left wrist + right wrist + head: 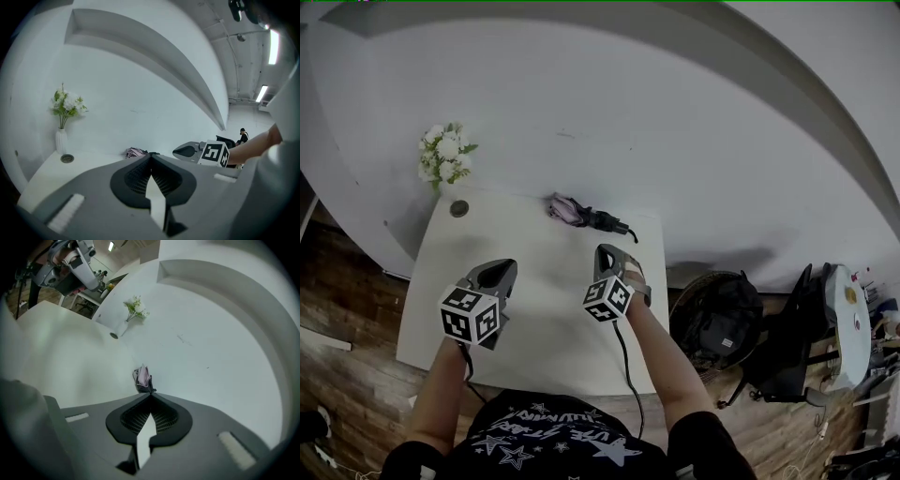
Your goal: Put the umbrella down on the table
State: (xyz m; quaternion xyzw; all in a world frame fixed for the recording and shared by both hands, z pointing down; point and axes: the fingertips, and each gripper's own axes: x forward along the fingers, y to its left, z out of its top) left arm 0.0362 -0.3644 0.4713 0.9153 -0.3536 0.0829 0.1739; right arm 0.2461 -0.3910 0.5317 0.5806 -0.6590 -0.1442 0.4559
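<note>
A folded umbrella (581, 214), pink-purple canopy with a black handle, lies on the white table (534, 309) at its far edge by the wall. It shows small in the left gripper view (137, 152) and just past the jaw tips in the right gripper view (142, 378). My left gripper (499, 274) is over the table's left half, jaws shut and empty (150, 156). My right gripper (611, 255) is over the middle, short of the umbrella and apart from it, jaws shut with nothing between them (150, 395).
A white vase of flowers (445, 155) stands on the far left corner beside a small round dark object (459, 208). The white wall runs right behind the table. A black bag on a chair (720, 323) sits to the right on the wooden floor.
</note>
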